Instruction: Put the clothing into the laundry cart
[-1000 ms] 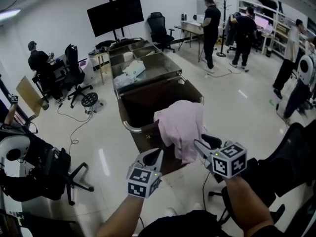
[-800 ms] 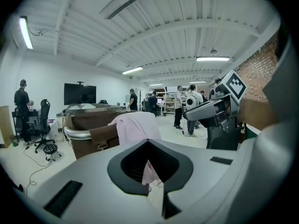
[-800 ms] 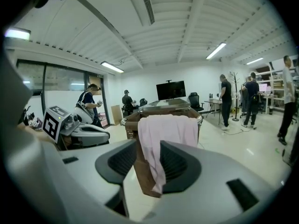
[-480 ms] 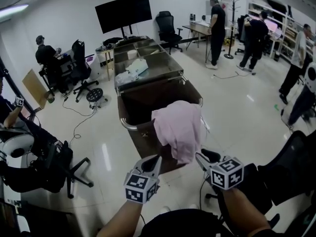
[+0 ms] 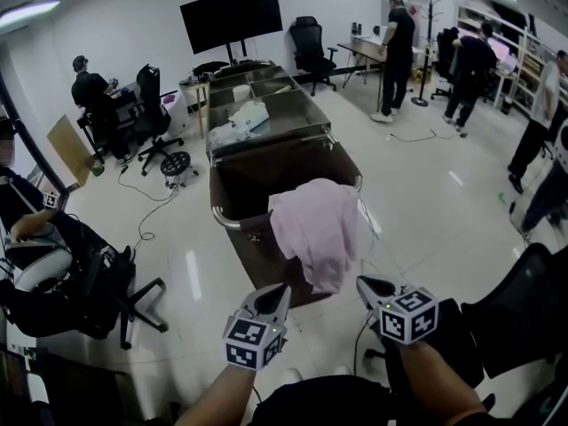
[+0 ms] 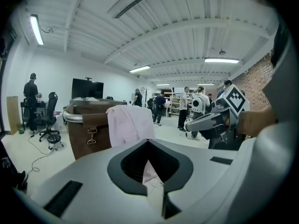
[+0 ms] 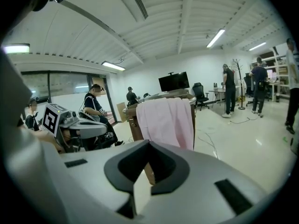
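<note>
Clothing (image 5: 318, 229) — a pink garment — hangs down the laundry cart's (image 5: 222, 222) near rim, just beyond both tongs: left tongs (image 5: 281, 289) shut, empty; right tongs (image 5: 363, 283), seemingly nearer, just closed on nothing.

No legible txt or labels.

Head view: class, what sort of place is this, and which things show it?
Probably an open office or lab workspace: a large screen on a stand, swivel chairs at desks, and shelves by the wall.
</note>
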Available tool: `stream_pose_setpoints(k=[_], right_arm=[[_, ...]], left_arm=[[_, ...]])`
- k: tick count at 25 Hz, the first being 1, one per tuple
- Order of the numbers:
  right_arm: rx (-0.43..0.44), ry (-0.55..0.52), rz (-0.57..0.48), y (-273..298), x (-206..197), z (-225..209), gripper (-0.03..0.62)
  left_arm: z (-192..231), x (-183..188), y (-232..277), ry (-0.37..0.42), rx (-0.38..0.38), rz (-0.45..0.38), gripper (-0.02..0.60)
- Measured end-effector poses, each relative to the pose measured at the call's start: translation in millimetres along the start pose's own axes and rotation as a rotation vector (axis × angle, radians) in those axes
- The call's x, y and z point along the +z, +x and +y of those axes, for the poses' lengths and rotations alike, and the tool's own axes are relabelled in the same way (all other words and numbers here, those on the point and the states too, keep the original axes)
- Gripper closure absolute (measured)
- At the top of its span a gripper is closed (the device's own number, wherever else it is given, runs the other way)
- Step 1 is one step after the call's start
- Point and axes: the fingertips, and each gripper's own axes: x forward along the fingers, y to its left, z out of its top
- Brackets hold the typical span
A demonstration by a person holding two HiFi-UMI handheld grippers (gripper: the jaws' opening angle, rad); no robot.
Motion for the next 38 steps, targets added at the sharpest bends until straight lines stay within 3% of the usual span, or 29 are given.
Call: stream_pose_setpoints(k=[6,38], right_arm=[[0.011,0.009,0.008,-1,-9,1,0.583],[0.031,0.007,-0.01,10,1,2,0.583]], left_arm=[[-14,-2,2,0.034,-0.008,0.009,0.583],[-9,-13,13,0.018,-0.015,0.038,0.583]])
